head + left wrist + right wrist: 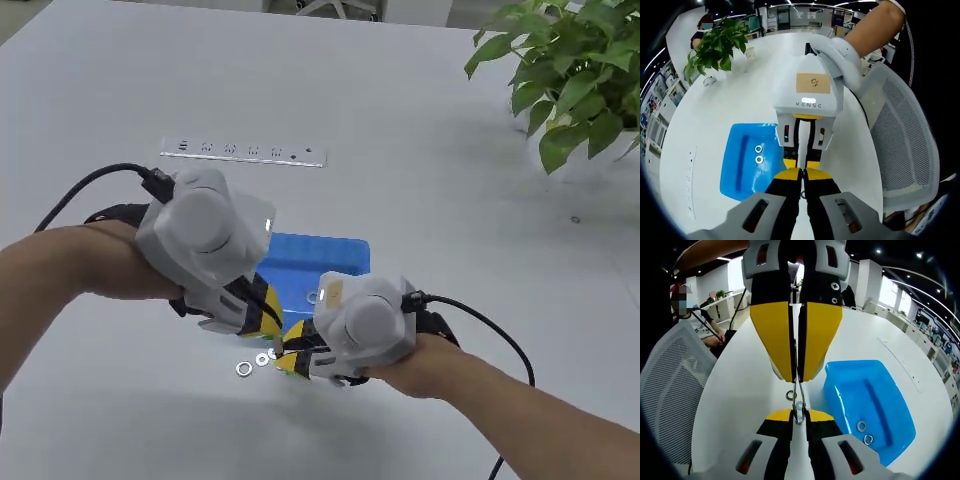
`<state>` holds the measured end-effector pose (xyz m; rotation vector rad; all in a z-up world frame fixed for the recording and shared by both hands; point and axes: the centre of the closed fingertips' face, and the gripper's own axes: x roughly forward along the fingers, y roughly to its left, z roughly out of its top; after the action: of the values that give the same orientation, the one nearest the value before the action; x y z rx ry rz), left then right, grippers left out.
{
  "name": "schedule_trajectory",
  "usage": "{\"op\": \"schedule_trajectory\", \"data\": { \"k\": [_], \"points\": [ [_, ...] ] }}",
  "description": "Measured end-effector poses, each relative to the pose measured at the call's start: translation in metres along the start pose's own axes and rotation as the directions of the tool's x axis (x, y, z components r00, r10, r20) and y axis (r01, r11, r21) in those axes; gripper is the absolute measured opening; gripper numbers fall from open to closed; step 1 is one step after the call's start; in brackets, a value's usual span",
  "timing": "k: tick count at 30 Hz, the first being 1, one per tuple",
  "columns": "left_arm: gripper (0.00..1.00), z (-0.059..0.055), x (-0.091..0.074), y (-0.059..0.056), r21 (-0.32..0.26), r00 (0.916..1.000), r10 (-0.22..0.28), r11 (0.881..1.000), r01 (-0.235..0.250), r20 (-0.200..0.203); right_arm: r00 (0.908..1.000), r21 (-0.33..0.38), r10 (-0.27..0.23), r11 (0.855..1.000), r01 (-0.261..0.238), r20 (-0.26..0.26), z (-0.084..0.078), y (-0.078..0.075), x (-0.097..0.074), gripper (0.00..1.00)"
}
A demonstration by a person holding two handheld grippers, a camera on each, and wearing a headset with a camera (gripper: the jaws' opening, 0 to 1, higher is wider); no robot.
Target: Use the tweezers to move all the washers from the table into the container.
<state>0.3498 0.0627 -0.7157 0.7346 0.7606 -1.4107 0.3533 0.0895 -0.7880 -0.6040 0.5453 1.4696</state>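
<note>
Thin metal tweezers [796,371] run between the two grippers, which face each other tip to tip. My left gripper [801,175] is shut on the tweezers [801,189], and its yellow jaws hang down from the top of the right gripper view. My right gripper [799,415] is shut on the tweezers' other end. In the head view the left gripper [262,312] and the right gripper [287,362] meet just above loose washers [244,369] on the white table. One washer [791,395] lies under the tweezers. The blue container [330,258] behind holds two washers [759,154].
A white power strip [243,153] lies farther back on the table [450,200]. A potted plant [570,70] stands at the back right. A mesh office chair [900,135] is beside the table edge, and a person [687,310] sits beyond it.
</note>
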Motion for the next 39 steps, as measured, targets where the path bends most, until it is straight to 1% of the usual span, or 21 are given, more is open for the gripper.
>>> {"op": "schedule_trajectory", "data": {
  "k": [3, 4, 8, 20, 23, 24, 32, 39],
  "points": [
    [0.05, -0.0004, 0.0011, -0.0004, -0.003, 1.0, -0.004, 1.0, 0.004, 0.0, 1.0, 0.005, 0.003, 1.0, -0.003, 0.001, -0.0005, 0.0009, 0.0016, 0.12],
    [0.05, 0.0004, 0.0012, -0.0005, -0.007, 1.0, -0.005, 1.0, 0.005, 0.007, 1.0, 0.005, 0.001, 1.0, -0.001, 0.003, -0.0005, 0.0009, 0.0018, 0.12],
    [0.05, -0.0003, 0.0009, 0.0022, -0.007, 1.0, -0.001, 1.0, 0.001, 0.007, 1.0, 0.01, -0.001, 1.0, 0.001, 0.008, -0.0008, 0.0, 0.0023, 0.12],
    [0.05, 0.0004, 0.0005, -0.0011, -0.011, 0.9999, -0.006, 1.0, 0.006, 0.009, 1.0, 0.0, 0.0, 1.0, 0.0, 0.003, 0.0002, 0.0032, 0.002, 0.12],
    [0.05, -0.0019, 0.0026, -0.002, -0.008, 1.0, -0.009, 1.0, 0.009, -0.001, 1.0, 0.001, 0.004, 1.0, -0.004, -0.004, -0.0029, 0.004, 0.0035, 0.12],
    [0.05, -0.0006, 0.0025, -0.002, -0.01, 0.9999, -0.009, 1.0, 0.009, 0.007, 1.0, 0.001, 0.002, 1.0, -0.002, 0.0, -0.0025, 0.0036, 0.0034, 0.12],
    [0.05, -0.0026, 0.0016, -0.0003, -0.016, 1.0, -0.004, 1.0, 0.004, 0.006, 1.0, 0.009, 0.003, 1.0, -0.003, 0.002, -0.002, 0.0035, 0.0037, 0.11],
    [0.05, -0.0026, 0.0015, -0.0014, -0.021, 0.9999, -0.005, 1.0, 0.005, 0.01, 0.9999, 0.019, 0.013, 1.0, -0.013, -0.002, -0.0022, 0.0047, 0.0039, 0.1]
  ]
}}
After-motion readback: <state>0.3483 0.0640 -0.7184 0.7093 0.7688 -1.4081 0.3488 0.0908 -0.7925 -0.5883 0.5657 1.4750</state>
